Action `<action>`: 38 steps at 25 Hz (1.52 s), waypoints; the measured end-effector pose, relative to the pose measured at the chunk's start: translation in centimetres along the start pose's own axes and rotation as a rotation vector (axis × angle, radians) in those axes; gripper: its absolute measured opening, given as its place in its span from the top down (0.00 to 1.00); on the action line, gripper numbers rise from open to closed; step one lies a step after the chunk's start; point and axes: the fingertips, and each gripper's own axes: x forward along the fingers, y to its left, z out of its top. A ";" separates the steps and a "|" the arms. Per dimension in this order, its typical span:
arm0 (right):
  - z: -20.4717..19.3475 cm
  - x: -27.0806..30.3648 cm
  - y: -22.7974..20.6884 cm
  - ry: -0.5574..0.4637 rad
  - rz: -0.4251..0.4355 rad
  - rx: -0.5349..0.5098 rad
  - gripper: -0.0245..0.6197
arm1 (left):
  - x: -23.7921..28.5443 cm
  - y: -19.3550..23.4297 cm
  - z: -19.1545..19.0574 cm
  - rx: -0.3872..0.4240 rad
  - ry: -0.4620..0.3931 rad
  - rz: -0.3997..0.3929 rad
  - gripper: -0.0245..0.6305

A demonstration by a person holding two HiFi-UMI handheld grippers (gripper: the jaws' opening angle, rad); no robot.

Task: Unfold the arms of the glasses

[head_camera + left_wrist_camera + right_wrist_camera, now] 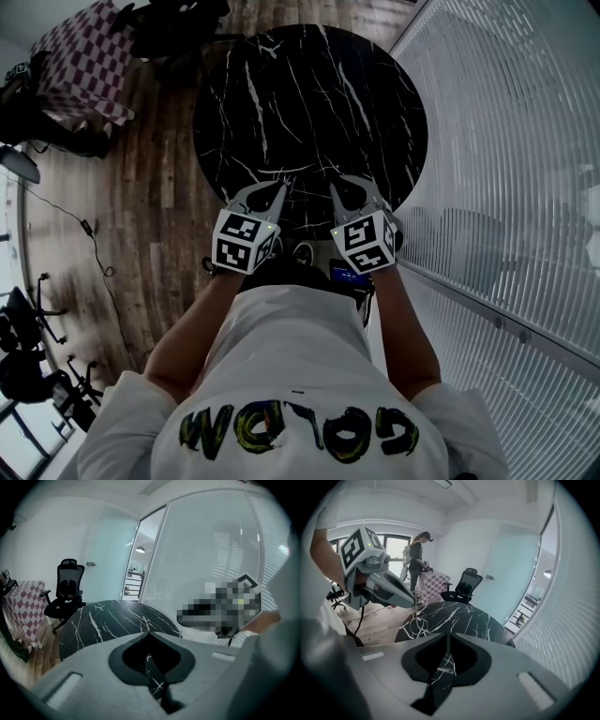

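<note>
Head view looks down on one round black marble table (309, 103) with white veins, lying ahead of and below the tips of both grippers. One table under a checkered cloth (84, 66) stands well off to the left gripper's outer side. One black office chair (464, 585) stands beyond the marble top, ahead of the right gripper. One other person (416, 569) stands by the checkered cloth. Two grippers are held side by side at the marble table's near edge, near each other, each bearing one marker cube. The left gripper (281, 186) has its jaws closed on the one pair of thin wire glasses (418, 619), which hangs from its tips, off to the right gripper's left. The right gripper (334, 189) has its jaws a narrow slit apart; whether they pinch any part of the glasses cannot be told
</note>
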 end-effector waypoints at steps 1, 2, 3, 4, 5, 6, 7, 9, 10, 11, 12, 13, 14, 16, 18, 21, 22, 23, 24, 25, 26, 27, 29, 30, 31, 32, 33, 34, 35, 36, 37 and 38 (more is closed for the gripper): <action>0.4 0.1 0.0 -0.007 0.004 -0.033 0.92 | 0.0 -0.1 0.0 0.001 0.001 -0.002 0.96; 0.7 0.3 0.2 -0.010 0.011 -0.068 0.91 | 0.0 -0.1 0.0 0.002 0.001 -0.005 0.96; 1.0 0.6 0.4 -0.010 0.023 -0.104 0.91 | 0.0 -0.2 0.1 0.002 0.001 -0.008 0.96; 1.1 0.9 0.8 -0.007 0.036 -0.139 0.90 | 0.0 -0.3 0.1 0.002 0.001 -0.012 0.96; 1.1 1.2 1.2 -0.003 0.047 -0.174 0.90 | 0.0 -0.5 0.2 0.003 0.002 -0.015 0.96; 1.1 1.6 1.6 0.005 0.055 -0.208 0.90 | 0.0 -0.7 0.3 0.004 0.002 -0.019 0.96; 0.9 2.0 2.0 0.015 0.063 -0.240 0.89 | -0.1 -0.9 0.5 0.006 0.001 -0.024 0.96; 0.4 2.7 2.8 0.038 0.077 -0.302 0.88 | -0.3 -1.3 0.7 0.011 0.000 -0.032 0.96; 0.1 3.0 3.2 0.049 0.085 -0.334 0.87 | -0.5 -1.6 0.8 0.015 -0.001 -0.036 0.96; -0.2 3.3 3.6 0.060 0.093 -0.364 0.87 | -0.6 -1.8 0.9 0.019 -0.001 -0.040 0.96; -0.4 3.6 4.0 0.070 0.101 -0.392 0.86 | -0.8 -2.0 1.0 0.023 -0.002 -0.044 0.96; -0.6 3.8 4.4 0.078 0.107 -0.418 0.85 | -0.9 -2.1 1.2 0.026 -0.003 -0.050 0.96; -0.8 4.1 4.8 0.086 0.113 -0.441 0.85 | -1.0 -2.3 1.3 0.028 -0.004 -0.056 0.96; -1.1 4.5 5.2 0.100 0.120 -0.477 0.84 | -1.2 -2.7 1.5 0.033 -0.005 -0.070 0.96; -1.5 4.9 5.4 0.115 0.122 -0.508 0.83 | -1.3 -3.1 1.7 0.042 -0.004 -0.083 0.96; -1.9 5.3 5.6 0.139 0.120 -0.557 0.83 | -1.4 -3.6 1.7 0.060 0.005 -0.101 0.96; -2.1 5.4 5.6 0.147 0.121 -0.572 0.82 | -1.4 -3.7 1.6 0.065 0.009 -0.106 0.96; -2.2 5.5 5.6 0.155 0.124 -0.586 0.82 | -1.4 -3.9 1.6 0.072 0.013 -0.112 0.96; -2.3 5.5 5.7 0.162 0.129 -0.598 0.81 | -1.4 -4.0 1.6 0.078 0.016 -0.118 0.96; -2.5 5.6 5.8 0.168 0.136 -0.610 0.80 | -1.4 -4.2 1.6 0.084 0.019 -0.124 0.96; -2.6 5.6 5.9 0.172 0.146 -0.622 0.80 | -1.4 -4.4 1.5 0.092 0.021 -0.132 0.96; -2.7 5.6 6.0 0.175 0.156 -0.636 0.80 | -1.4 -4.6 1.5 0.102 0.022 -0.140 0.96; -3.0 5.7 6.3 0.178 0.173 -0.661 0.81 | -1.3 -4.9 1.4 0.123 0.024 -0.150 0.96; -3.1 5.7 6.4 0.178 0.178 -0.669 0.84 | -1.3 -5.0 1.4 0.129 0.025 -0.152 0.96; -3.2 5.7 6.4 0.177 0.180 -0.674 0.86 | -1.3 -4.9 1.4 0.134 0.026 -0.151 0.96; -3.2 5.7 6.4 0.176 0.180 -0.676 0.89 | -1.2 -4.9 1.4 0.137 0.028 -0.149 0.96; -3.3 5.7 6.4 0.175 0.178 -0.677 0.90 | -1.2 -4.8 1.5 0.139 0.030 -0.146 0.96; -3.3 5.6 6.4 0.175 0.175 -0.677 0.90 | -1.2 -4.8 1.5 0.139 0.031 -0.144 0.96; -3.4 5.6 6.4 0.176 0.172 -0.676 0.90 | -1.1 -4.7 1.5 0.139 0.032 -0.141 0.96; -3.5 5.5 6.3 0.179 0.169 -0.675 0.91 | -1.1 -4.6 1.5 0.139 0.033 -0.137 0.96; -3.5 5.5 6.3 0.181 0.166 -0.675 0.91 | -1.1 -4.5 1.4 0.139 0.035 -0.132 0.96; -3.6 5.4 6.2 0.183 0.163 -0.675 0.91 | -1.1 -4.3 1.3 0.139 0.036 -0.127 0.96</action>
